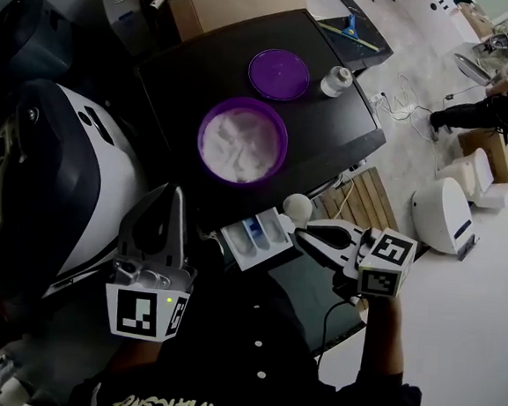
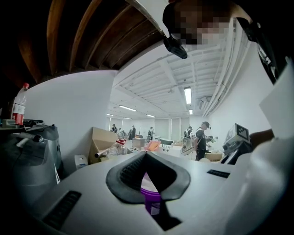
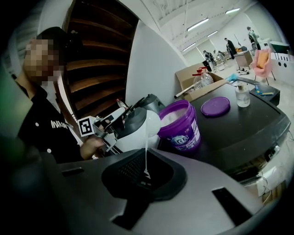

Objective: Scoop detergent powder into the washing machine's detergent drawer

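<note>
A purple bucket [image 1: 242,141] [image 3: 181,125] of white detergent powder stands open on the dark washing machine top [image 1: 331,134]. The machine's detergent drawer [image 1: 255,236] is pulled out at the front edge, with white and blue compartments. My right gripper [image 1: 308,238] [image 3: 146,170] is shut on the thin handle of a round white scoop [image 1: 298,208] [image 3: 150,123], which sits just right of the drawer. My left gripper [image 1: 176,201] [image 2: 147,158] is left of the drawer, its jaws closed with nothing between them; the bucket shows past its tips.
The bucket's purple lid [image 1: 279,73] and a small bottle [image 1: 336,81] lie at the back of the machine top. A large white-and-dark appliance [image 1: 53,180] stands to the left. A cardboard box [image 1: 236,2] is behind, and a wooden pallet [image 1: 360,198] and a white device [image 1: 443,214] are on the floor at right.
</note>
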The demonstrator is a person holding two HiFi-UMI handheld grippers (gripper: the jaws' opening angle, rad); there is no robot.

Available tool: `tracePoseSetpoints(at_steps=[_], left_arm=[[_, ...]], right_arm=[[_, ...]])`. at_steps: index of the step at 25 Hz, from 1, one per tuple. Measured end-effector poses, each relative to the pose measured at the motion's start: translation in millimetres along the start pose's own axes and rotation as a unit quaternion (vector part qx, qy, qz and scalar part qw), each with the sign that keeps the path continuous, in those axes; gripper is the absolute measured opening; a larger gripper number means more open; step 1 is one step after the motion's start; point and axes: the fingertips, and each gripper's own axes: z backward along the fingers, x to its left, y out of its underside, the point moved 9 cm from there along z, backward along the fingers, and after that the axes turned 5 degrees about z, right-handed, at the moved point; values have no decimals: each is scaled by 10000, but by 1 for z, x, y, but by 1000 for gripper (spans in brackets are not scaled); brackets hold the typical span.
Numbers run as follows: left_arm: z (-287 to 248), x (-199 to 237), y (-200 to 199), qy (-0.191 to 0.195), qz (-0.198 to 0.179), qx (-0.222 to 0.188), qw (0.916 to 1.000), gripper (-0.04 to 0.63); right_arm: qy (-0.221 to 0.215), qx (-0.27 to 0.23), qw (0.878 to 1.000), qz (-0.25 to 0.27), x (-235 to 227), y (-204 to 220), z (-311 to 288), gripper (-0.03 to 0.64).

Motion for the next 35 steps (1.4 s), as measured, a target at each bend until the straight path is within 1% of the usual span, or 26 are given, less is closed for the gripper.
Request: tracePoseSetpoints(at_steps=[2, 4, 6, 7, 11, 15, 18, 20, 23, 27, 31, 32, 35], left_arm=[[1, -3, 1, -5, 26, -53, 10000, 14], [3, -7, 2, 18, 40, -128, 9999, 14], [3, -12, 5, 64, 42, -93, 9999, 14], [3, -14, 7, 79, 48, -51, 9999, 14], [6, -20, 17, 86, 53, 120, 9999, 14], [9, -23, 28, 51, 12, 286, 9996, 14], [10, -27, 37, 40, -12, 392, 9992, 14], [12, -29, 43, 41, 15, 468, 9989, 14], [13, -31, 51, 44, 52, 570, 9984, 14], [15, -33, 61, 13, 95, 696, 9975, 14], [19, -35, 71, 23, 107, 785, 9969, 14], [19, -36, 73, 32, 105, 791, 9968, 14], [20, -39, 80, 42, 108, 828, 9965, 14]], right_arm=[[54, 142, 9999, 71, -1, 10, 0, 32], [162, 430, 9983, 346, -3, 19, -3, 32], [224, 771, 9947, 637, -7, 29, -7, 33], [215, 913, 9931, 699, -9, 34, -10, 32], [164, 1294, 9889, 712, -21, 54, -21, 32], [398, 1821, 9786, 873, -46, 75, -27, 32], [549, 2323, 9643, 1146, -57, 83, -35, 33], [549, 2547, 9572, 1256, -64, 92, -42, 32], [534, 2754, 9492, 1428, -71, 104, -55, 32], [664, 3097, 9282, 1951, -76, 120, -68, 32], [884, 3248, 9124, 2328, -80, 132, -74, 32], [926, 3292, 9061, 2490, -81, 134, -75, 32], [996, 3416, 8822, 3085, -79, 139, -79, 32]])
